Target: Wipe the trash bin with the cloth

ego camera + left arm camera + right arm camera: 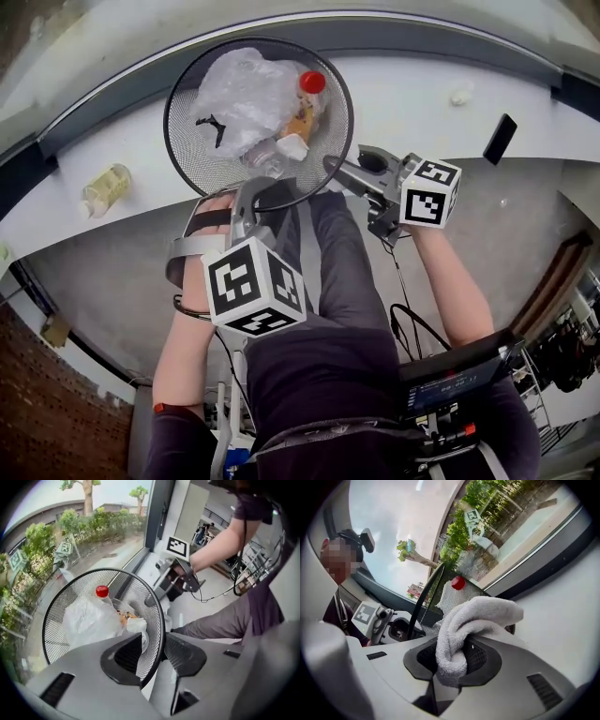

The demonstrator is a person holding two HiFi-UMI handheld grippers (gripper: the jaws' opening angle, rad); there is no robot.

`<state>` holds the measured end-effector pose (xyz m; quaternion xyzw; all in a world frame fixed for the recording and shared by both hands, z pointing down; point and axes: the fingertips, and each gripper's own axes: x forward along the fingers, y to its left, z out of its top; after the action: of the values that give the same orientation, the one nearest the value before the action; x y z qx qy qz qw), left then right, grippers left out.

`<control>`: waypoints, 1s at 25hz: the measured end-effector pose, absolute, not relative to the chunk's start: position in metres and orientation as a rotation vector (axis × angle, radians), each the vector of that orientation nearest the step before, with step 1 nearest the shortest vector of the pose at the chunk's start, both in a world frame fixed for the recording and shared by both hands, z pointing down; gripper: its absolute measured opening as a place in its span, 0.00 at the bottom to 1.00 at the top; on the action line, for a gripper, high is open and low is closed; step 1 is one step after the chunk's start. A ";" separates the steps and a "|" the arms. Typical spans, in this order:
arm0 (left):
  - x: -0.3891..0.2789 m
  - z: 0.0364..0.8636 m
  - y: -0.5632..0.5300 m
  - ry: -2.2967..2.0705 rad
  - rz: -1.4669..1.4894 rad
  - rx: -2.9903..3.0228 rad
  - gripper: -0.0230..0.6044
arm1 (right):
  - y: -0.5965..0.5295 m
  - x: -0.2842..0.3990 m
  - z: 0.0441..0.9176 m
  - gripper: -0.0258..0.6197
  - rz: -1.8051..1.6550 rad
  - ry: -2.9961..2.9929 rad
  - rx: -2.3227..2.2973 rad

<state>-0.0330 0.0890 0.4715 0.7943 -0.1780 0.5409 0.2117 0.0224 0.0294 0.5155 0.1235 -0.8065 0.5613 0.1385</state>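
Here the left gripper has its jaws clamped on the near rim of the trash bin, one pad inside the mesh and one outside, low in the left gripper view. The right gripper pinches a bunched white cloth, just beside the rim. In the head view the bin sits upper centre, holding a plastic bag and a red-capped bottle. To wipe well, I judge, the left must steady the light bin while the cloth presses flat and follows the rim's curve.
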 end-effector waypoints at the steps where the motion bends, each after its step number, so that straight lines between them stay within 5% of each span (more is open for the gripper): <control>1: -0.029 0.470 0.088 -0.516 1.471 2.198 0.27 | 0.040 0.018 0.515 0.18 1.634 -2.321 0.330; 7: -0.002 0.452 0.078 -0.547 1.372 2.315 0.18 | 0.062 0.011 0.513 0.18 1.673 -2.308 0.256; 9: -0.010 0.445 0.084 -0.462 1.425 2.364 0.22 | 0.054 0.017 0.512 0.18 1.653 -2.311 0.268; 12: -0.032 0.436 0.098 -0.328 1.403 2.338 0.44 | 0.025 0.033 0.505 0.18 1.603 -2.335 0.321; 14: -0.056 0.448 0.101 -0.313 1.543 2.322 0.47 | -0.004 0.044 0.497 0.18 1.609 -2.360 0.390; 18: -0.078 0.484 0.104 -0.282 1.859 2.298 0.47 | -0.067 0.050 0.478 0.18 1.499 -2.459 0.523; 25: -0.071 0.481 0.095 -0.452 1.726 2.222 0.36 | -0.070 0.026 0.475 0.18 1.684 -2.499 0.529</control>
<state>-0.0712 0.0946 0.4812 0.7714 -0.1570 0.5993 0.1456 0.0262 -0.0696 0.4751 0.1728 -0.8161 0.5499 0.0410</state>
